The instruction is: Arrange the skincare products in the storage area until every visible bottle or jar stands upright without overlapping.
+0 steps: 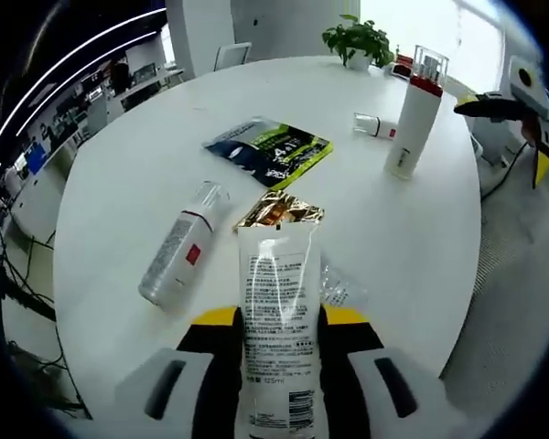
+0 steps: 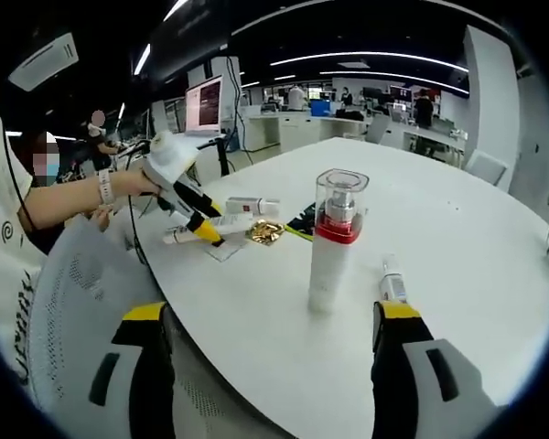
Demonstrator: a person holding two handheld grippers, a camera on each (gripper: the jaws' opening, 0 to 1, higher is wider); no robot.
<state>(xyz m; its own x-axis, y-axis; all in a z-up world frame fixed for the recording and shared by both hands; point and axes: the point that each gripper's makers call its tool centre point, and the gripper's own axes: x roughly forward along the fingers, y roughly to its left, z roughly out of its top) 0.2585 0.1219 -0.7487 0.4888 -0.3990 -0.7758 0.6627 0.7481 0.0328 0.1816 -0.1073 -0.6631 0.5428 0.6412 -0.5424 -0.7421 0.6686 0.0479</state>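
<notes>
My left gripper [image 1: 281, 315] is shut on a white squeeze tube [image 1: 276, 302] that points away over the round white table [image 1: 119, 165]. A white bottle with a red label [image 1: 183, 245] lies on its side to the left. Far right, a tall white pump bottle with a red collar and clear cap [image 1: 415, 114] stands upright, with a small white tube [image 1: 375, 125] lying beside it. My right gripper [image 2: 273, 315] is open at the table's edge, just short of the tall bottle [image 2: 334, 242] and the small tube [image 2: 391, 274]. A hand holds the left gripper [image 2: 178, 178].
A dark sachet [image 1: 268, 151], a gold foil packet [image 1: 279, 210] and a clear wrapper [image 1: 343, 288] lie flat mid-table. A potted plant [image 1: 357, 41] stands at the far edge. A mesh chair back [image 2: 82, 320] is close by the table. Office desks and monitors lie beyond.
</notes>
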